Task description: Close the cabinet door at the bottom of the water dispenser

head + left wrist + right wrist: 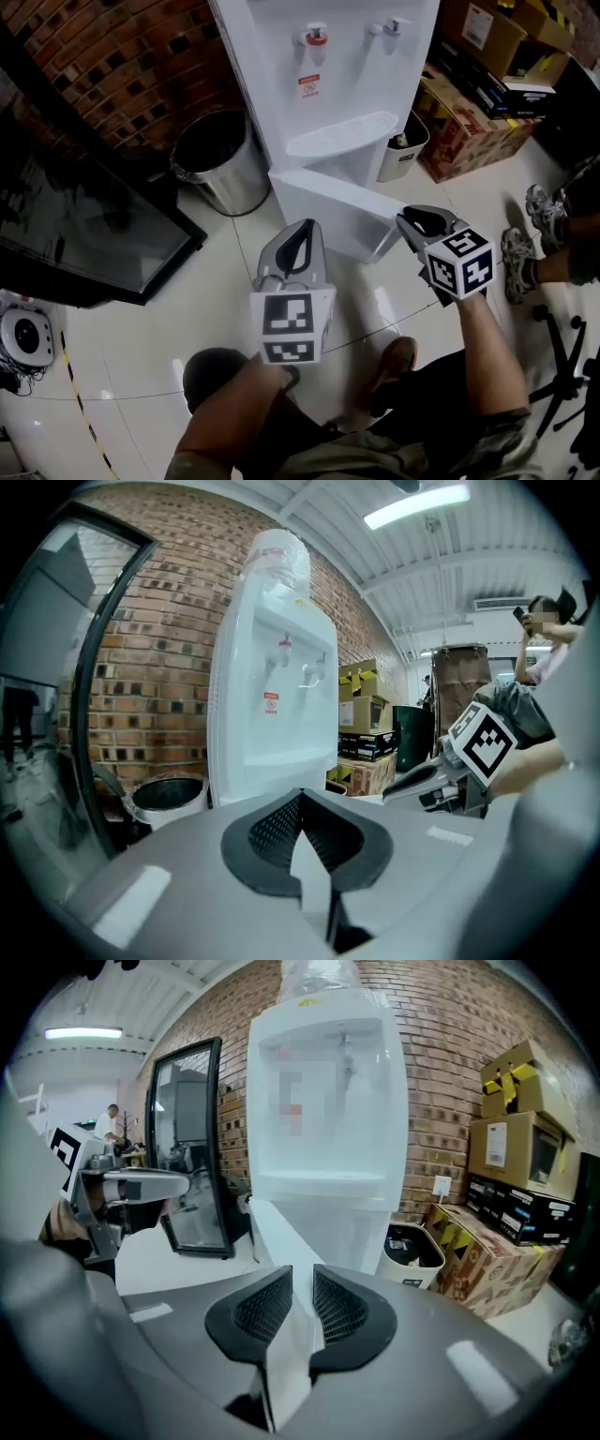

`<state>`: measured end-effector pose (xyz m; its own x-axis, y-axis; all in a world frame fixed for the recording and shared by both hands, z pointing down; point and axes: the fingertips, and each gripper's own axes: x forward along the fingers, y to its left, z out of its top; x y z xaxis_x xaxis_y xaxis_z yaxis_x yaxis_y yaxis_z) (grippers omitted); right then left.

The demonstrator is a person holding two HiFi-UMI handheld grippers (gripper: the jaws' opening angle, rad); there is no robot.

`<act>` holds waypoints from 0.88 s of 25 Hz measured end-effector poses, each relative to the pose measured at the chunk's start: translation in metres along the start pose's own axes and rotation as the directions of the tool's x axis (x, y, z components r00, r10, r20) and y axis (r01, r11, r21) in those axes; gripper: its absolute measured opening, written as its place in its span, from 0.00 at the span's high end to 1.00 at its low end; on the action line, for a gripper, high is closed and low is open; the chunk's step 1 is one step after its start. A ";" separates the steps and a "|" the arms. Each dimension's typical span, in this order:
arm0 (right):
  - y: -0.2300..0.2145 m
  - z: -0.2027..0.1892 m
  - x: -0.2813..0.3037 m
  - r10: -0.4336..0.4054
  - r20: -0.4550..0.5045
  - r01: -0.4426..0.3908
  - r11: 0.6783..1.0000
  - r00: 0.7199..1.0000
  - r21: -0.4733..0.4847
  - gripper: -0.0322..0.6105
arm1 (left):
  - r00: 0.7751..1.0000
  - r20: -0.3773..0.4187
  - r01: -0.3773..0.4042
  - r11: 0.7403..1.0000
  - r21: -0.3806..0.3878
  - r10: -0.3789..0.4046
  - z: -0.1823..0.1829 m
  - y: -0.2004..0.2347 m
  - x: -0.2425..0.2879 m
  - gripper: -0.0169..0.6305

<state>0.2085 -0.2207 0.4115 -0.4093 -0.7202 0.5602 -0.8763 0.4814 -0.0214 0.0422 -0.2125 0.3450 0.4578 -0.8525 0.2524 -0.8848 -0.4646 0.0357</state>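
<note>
The white water dispenser (328,84) stands against a brick wall. Its bottom cabinet door (328,202) is swung open towards me, its free edge at the right. My right gripper (410,220) is at that free edge. In the right gripper view the door (267,1232) runs in between the jaws of the right gripper (302,1274), which are shut on its edge. My left gripper (302,230) hangs just in front of the door's face, shut, with nothing in it. In the left gripper view the left gripper (298,797) points at the dispenser (277,696).
A steel waste bin (220,159) stands left of the dispenser, a small white bin (403,145) to its right. Cardboard boxes (478,122) are stacked at the far right. A black-framed glass panel (84,225) lies at the left. Another person's shoes (534,234) and a chair base (572,366) are at the right.
</note>
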 end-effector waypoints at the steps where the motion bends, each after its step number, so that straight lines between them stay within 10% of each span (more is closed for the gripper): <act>1: -0.007 0.002 0.002 -0.014 0.009 0.014 1.000 1.000 0.012 0.85 | 1.000 0.000 -0.004 1.000 -0.004 0.004 0.000 0.002 0.002 0.97; 22: -0.124 0.060 0.083 -0.196 0.205 0.152 0.966 0.959 0.211 0.93 | 0.990 -0.040 -0.138 0.990 -0.022 0.137 -0.013 0.036 0.023 0.97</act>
<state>0.2672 -0.3704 0.4108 -0.2727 -0.8876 0.3712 -0.9621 0.2496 -0.1101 0.0201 -0.2456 0.3642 0.3279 -0.8980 0.2934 -0.9414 -0.3367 0.0214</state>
